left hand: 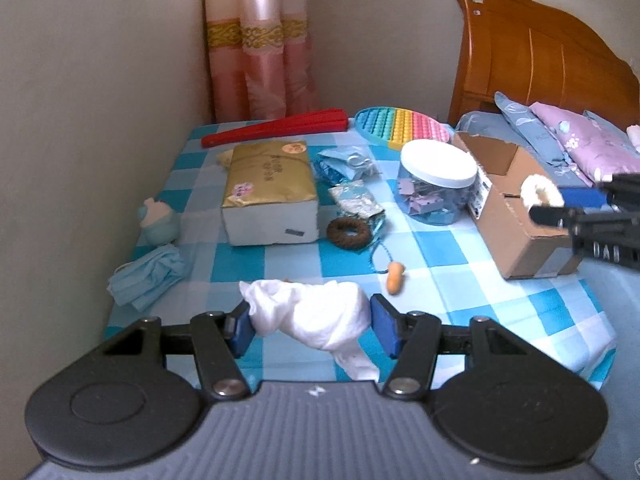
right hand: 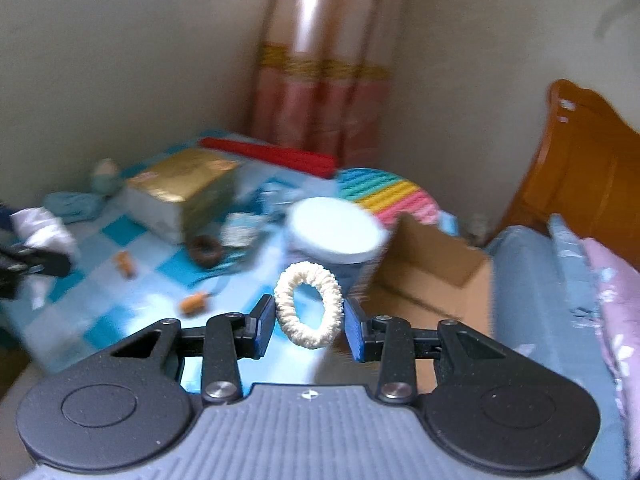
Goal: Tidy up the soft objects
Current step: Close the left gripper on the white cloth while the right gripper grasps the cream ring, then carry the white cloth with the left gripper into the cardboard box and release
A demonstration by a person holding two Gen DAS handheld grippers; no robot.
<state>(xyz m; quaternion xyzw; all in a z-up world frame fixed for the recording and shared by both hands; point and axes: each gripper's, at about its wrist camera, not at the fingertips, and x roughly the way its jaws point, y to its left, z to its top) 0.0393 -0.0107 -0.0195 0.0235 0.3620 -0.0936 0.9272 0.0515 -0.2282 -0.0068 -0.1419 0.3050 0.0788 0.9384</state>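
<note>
Checkered table [left hand: 460, 280]: my left gripper [left hand: 312, 322] clamps a cloth [left hand: 316, 312], my right gripper [right hand: 308, 320] pinches a scrunchie [right hand: 308, 304], next due over the box [right hand: 432, 264].

curtain [left hand: 256, 40] pink, gold band, back corner | wooden headboard [left hand: 532, 56] at right | red folded fan [left hand: 276, 132] along far tabletop edge | gold-topped box [left hand: 268, 192] mid-tabletop | rainbow bubble-pop mat [left hand: 400, 126] behind white-lidded jar [left hand: 438, 182] | tabletop [left hand: 460, 264] covered in blue-white check
</note>
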